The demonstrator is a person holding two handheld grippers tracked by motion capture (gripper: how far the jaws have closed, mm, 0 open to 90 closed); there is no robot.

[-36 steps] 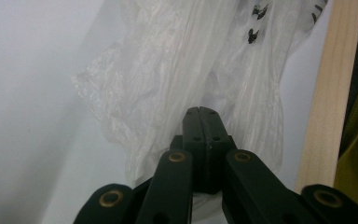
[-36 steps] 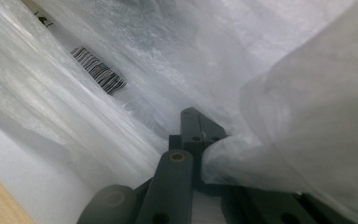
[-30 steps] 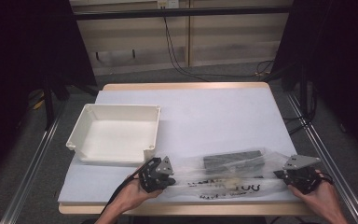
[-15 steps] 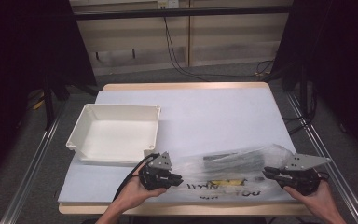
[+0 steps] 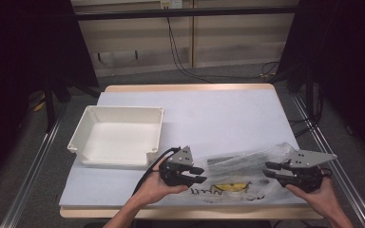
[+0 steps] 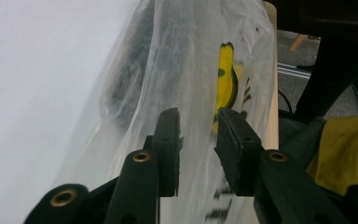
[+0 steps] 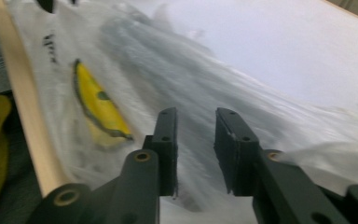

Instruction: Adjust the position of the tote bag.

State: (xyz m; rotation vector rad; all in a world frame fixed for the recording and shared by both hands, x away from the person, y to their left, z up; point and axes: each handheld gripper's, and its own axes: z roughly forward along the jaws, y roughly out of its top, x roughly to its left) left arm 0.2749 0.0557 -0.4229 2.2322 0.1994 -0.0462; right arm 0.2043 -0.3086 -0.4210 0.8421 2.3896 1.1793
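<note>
Clear plastic bag (image 5: pixel 237 173) w/ yellow print

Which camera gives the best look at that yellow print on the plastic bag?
The left gripper view: the yellow print is sharp and close on the clear plastic bag. The right gripper view shows it blurred; the high view shows it small.

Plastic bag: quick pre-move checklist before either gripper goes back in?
1. Left gripper clear of the plastic bag: ok; jaws have just been opening, with a gap and nothing pinched.
2. Right gripper clear: ok; it has just been opening too.
3. Bag lying on the table: ok, along the near edge.
4. Dark item inside bag: ok.
5. White bin empty: ok.
6. Bag mouth open or sealed: cannot tell.
</note>
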